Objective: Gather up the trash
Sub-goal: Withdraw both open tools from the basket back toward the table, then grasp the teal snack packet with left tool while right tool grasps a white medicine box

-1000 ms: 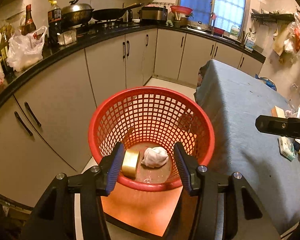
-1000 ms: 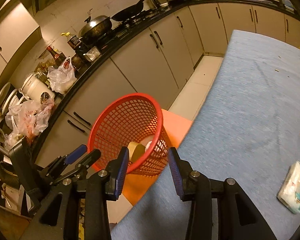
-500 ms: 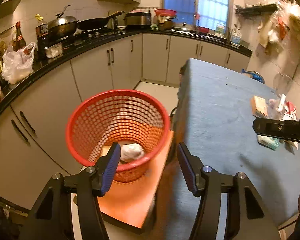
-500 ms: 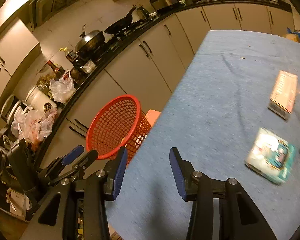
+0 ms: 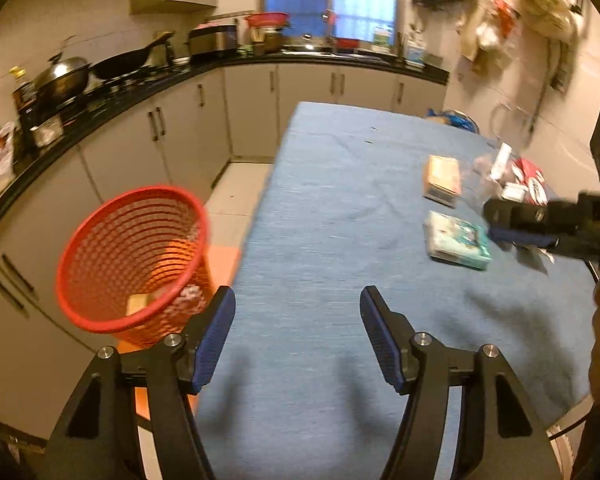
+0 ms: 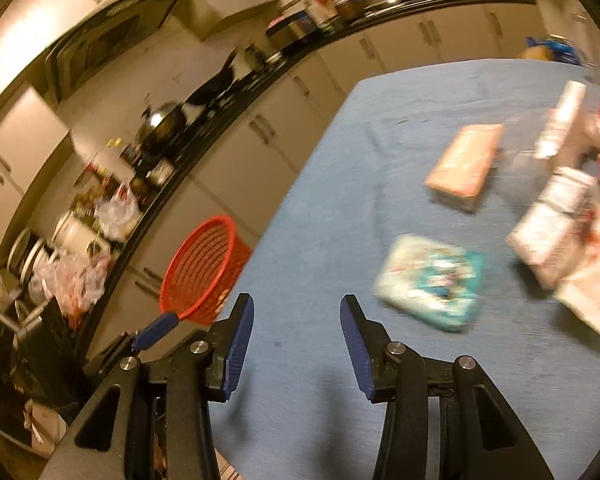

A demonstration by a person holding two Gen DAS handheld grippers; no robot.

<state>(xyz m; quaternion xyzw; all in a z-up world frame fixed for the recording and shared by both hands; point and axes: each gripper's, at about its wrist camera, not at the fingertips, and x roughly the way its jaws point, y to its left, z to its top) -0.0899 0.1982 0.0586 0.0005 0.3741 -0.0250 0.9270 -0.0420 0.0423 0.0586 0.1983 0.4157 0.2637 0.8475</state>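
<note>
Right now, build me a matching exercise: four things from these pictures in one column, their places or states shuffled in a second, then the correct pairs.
Things
1. round red plastic mesh basket
2. flat teal printed packet
3. tan rectangular cardboard box
4. left gripper

Places or states
A. empty, jaws opening
B. on the blue tablecloth, farther from the cameras
C. beside the table, trash already inside
D. on the blue tablecloth, nearer the cameras

Pairs: 1-C, 2-D, 3-B, 4-A
</note>
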